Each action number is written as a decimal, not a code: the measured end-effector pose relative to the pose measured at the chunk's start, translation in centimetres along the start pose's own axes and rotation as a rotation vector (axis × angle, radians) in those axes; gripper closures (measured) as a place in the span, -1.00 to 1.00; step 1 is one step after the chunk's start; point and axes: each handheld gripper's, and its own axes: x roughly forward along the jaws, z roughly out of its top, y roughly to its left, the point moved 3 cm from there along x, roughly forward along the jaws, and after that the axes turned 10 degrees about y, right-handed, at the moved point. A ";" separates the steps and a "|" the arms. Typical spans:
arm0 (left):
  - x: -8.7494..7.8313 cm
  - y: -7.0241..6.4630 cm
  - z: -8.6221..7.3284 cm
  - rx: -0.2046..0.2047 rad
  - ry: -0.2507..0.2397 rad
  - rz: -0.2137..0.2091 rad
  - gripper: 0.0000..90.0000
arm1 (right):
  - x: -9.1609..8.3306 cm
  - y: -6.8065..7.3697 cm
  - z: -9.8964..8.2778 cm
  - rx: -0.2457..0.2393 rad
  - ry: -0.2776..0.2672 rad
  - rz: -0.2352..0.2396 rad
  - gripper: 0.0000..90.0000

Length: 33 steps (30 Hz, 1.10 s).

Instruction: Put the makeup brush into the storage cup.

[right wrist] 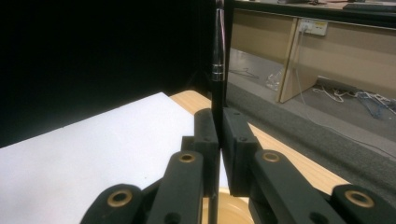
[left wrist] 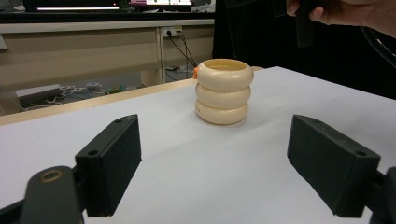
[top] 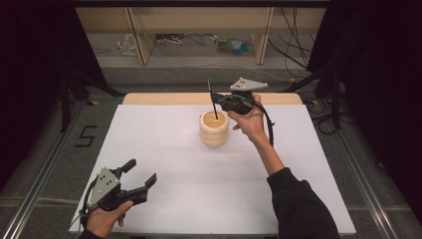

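A white table top (top: 164,149) with a pale wooden far edge (top: 149,98) stands on grey floor (top: 209,74). Beyond it — light wooden furniture panels (top: 144,35) and loose cables (top: 293,45). Black curtains (top: 30,59) darken both sides.

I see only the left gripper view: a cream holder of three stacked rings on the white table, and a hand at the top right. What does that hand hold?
Observer: In the high view its right gripper is shut on a thin black pen.
Operator: Where is the pen's lower end?
Observer: It dips inside the holder, through the open top.
Operator: Is the pen upright?
Observer: Nearly; in the high view it leans slightly, top toward the left.
Operator: And my own gripper?
Observer: The left gripper is open near the table's front left corner, apart from the holder.
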 end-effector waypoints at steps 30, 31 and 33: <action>0.0 0.0 0.0 0.002 0.002 0.003 -0.61 | 1.8 0.0 -1.1 -0.013 0.050 -0.023 0.90; 0.0 0.0 0.0 0.001 0.002 0.003 -0.61 | 1.8 0.0 -1.2 -0.008 0.052 -0.020 0.90; 0.0 0.0 0.0 0.001 0.003 0.003 -0.61 | 1.9 0.0 -1.4 -0.010 0.052 -0.021 0.90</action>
